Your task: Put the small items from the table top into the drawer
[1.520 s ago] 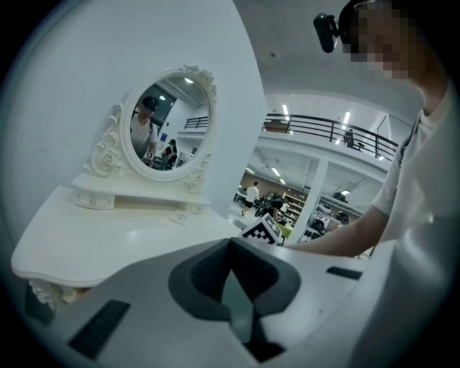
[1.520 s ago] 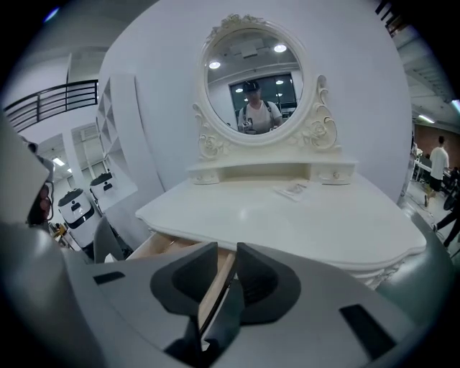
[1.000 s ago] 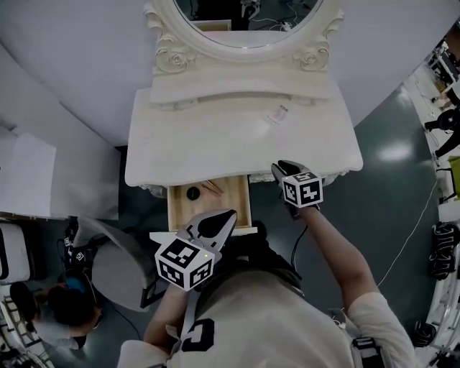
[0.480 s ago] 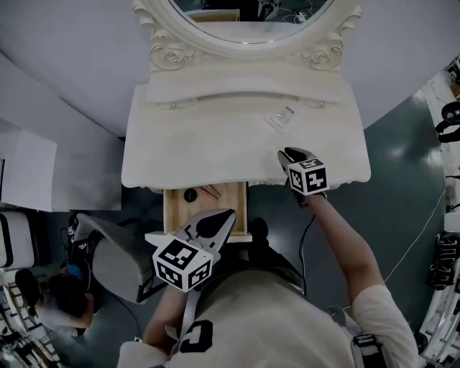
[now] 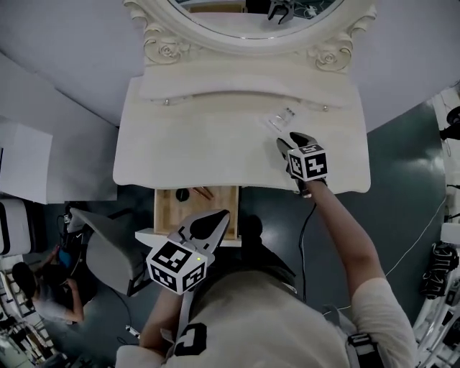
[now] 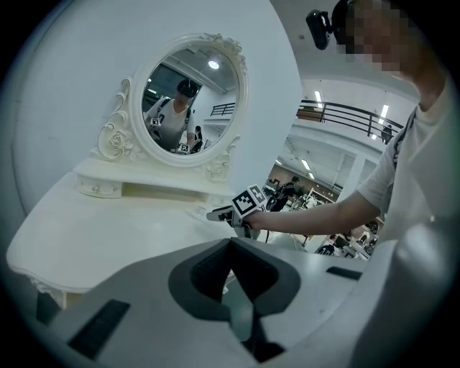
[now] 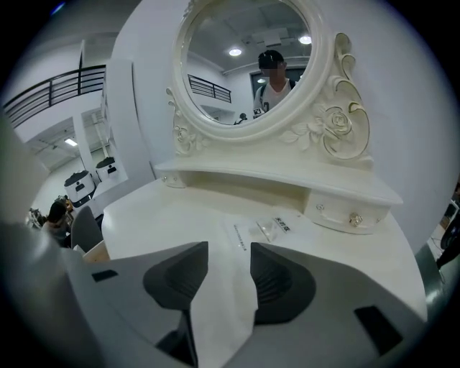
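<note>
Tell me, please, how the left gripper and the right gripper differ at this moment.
The left gripper has its jaws together. The right gripper has its jaws apart; they have just been opening, and nothing is between them.
The left gripper hangs at the front of the open drawer. The right gripper is out over the table top, pointing toward a small clear packet.
Both hold nothing.

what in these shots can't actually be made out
Head view, drawer: its back lies under the table top edge, its front partly behind the left tool; full contents unknown.
Head view, dark round item and thin sticks in the drawer: too small to identify.
Right gripper view, clear packet: print too small to read.
Head view, mirror: cut off by the top edge.
</note>
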`<state>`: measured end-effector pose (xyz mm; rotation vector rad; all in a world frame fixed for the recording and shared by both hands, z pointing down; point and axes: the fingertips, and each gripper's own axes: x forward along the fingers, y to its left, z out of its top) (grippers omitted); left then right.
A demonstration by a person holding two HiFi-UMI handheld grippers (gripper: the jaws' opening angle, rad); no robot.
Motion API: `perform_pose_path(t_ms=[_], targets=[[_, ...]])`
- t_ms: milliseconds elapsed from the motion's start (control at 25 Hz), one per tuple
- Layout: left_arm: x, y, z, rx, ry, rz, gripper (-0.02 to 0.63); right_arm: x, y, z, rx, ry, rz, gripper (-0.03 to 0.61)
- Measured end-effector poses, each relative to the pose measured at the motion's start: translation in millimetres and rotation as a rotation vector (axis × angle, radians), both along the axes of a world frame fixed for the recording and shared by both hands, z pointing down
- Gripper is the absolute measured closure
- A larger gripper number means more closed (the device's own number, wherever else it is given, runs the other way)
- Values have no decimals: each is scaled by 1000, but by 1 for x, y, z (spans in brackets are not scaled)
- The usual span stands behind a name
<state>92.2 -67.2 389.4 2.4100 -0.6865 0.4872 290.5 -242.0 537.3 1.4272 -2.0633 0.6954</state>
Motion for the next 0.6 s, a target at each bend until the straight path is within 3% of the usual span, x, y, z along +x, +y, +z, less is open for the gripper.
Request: perform_pose_path(t_ms=[360, 600], targets=[[16, -9, 9, -26, -10, -13, 557, 6, -36, 32, -84, 95, -133, 360], [13, -13, 17, -44, -24, -30, 557, 7, -48, 55, -136, 116, -164, 351]])
